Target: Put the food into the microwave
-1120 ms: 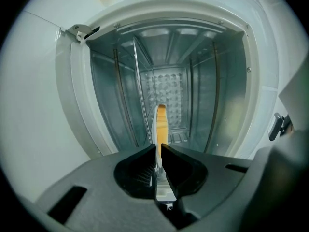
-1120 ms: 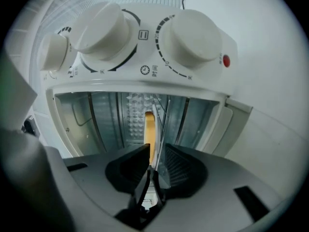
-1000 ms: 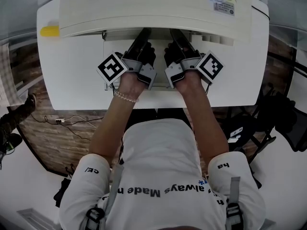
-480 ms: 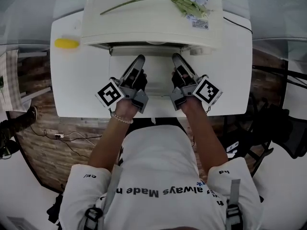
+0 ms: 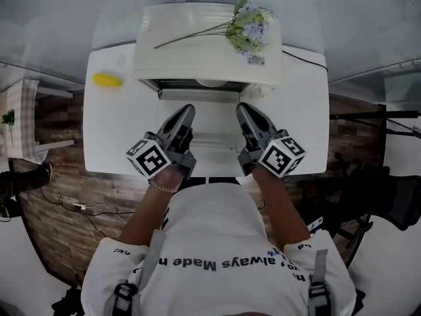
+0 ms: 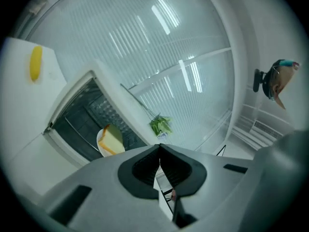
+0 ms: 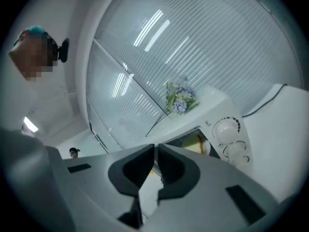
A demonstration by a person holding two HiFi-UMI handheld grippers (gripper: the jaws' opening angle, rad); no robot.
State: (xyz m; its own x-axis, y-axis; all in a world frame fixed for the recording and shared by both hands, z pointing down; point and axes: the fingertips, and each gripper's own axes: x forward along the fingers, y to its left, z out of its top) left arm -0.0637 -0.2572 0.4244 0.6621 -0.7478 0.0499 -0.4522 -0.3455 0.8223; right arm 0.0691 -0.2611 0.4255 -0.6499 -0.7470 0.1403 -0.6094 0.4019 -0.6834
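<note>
Two grippers sit in your hands above the microwave's drop-down door (image 5: pixel 210 120), which lies open and flat toward you. Your left gripper (image 5: pixel 185 110) is clenched on nothing: its dark, scooped pads have just been closing and now meet at their tips. Your right gripper (image 5: pixel 245 110) is also closed and empty, with its matching pads nearly tip to tip and only a thin slit between them. Each carries a marker cube (image 5: pixel 150 158) patterned in black and white squares.

The wedge of food (image 6: pixel 112 140), pale yellow with a browner edge, is already inside the microwave (image 5: pixel 197 51), lying on a round white plate (image 6: pixel 100 143) in the dark cavity. The oven is a smooth, boxy, cream-white unit with two round dials (image 7: pixel 227 128) on its front panel. A long-stemmed spray of flowers (image 5: pixel 247 28), green with pale blue blooms, lies across its top. On the glossy white table (image 5: pixel 302 110), a yellow oblong object (image 5: pixel 107 79) rests left of the oven, well apart from both grippers.
</note>
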